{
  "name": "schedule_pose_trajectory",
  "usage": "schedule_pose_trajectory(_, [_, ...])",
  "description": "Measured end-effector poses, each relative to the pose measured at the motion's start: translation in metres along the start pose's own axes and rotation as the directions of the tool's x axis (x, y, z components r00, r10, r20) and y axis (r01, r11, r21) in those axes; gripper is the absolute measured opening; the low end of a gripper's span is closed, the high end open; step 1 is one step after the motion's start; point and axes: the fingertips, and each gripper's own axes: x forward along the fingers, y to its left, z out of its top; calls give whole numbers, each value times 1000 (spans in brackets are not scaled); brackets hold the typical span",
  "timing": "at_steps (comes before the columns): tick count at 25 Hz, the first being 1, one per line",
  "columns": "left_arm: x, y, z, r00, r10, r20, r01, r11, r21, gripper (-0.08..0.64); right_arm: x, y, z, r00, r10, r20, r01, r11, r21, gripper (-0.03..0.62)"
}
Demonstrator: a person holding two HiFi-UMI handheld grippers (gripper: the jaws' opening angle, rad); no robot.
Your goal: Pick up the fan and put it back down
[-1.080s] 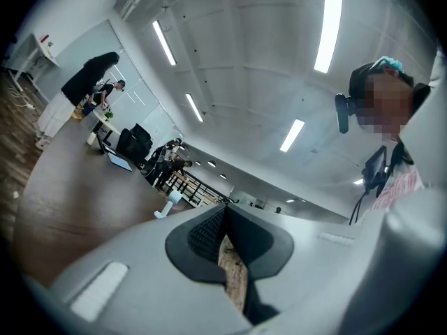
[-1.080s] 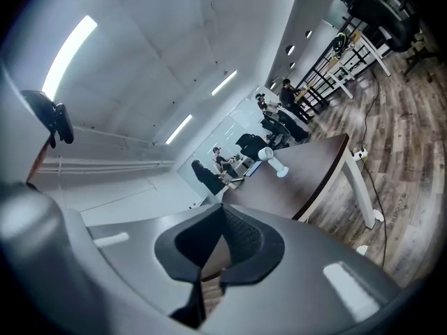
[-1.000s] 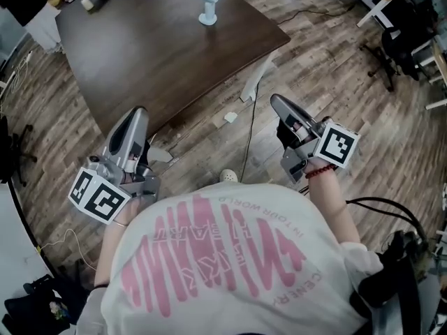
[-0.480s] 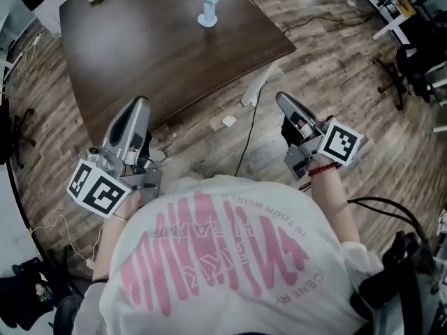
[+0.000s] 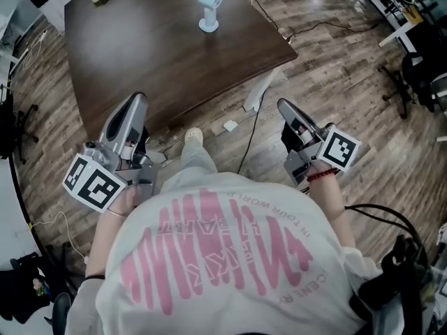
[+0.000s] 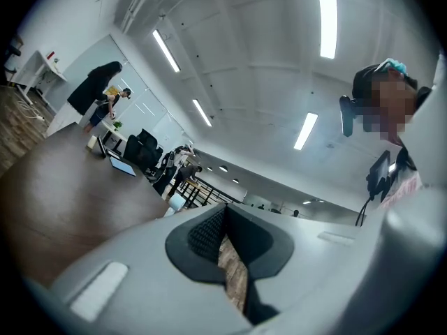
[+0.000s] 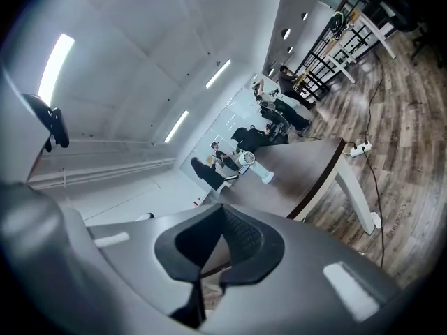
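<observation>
The left tongs (image 5: 137,100) and right tongs (image 5: 283,106) were both closed and empty. The fan (image 5: 208,8) stood upright on the desk (image 5: 140,54), well ahead of them. Arriving with the tongs closed could topple it, and the floor cable (image 5: 251,132) between the tongs might catch a foot. Since earlier, a shoe (image 5: 193,137) had stepped forward and the desk had drawn nearer.

The head view looks steeply down from above the person (image 5: 223,257), with the left gripper (image 5: 137,100) and right gripper (image 5: 283,105) close below and the dark wooden table (image 5: 160,61) farther ahead. The left gripper view sits just behind its jaws, rolled and tipped slightly upward, catching mostly ceiling (image 6: 251,61) with the tabletop at its left. The right gripper view, also rolled, faces that table from a distance and shares its white fan (image 7: 248,159) with the head view.
</observation>
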Motion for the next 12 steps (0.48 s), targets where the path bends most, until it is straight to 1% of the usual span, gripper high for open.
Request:
schedule_pose_trajectory(6, [36,9,15,999,-31,-12,31,999,30,17,-5,-17,19,998,-29,56,28,999,21,6])
schedule_pose_trajectory(12, [57,21,14,998,-55,-22,56,998,22,16,3,-26,21,997,-39,59,37,999,31,5])
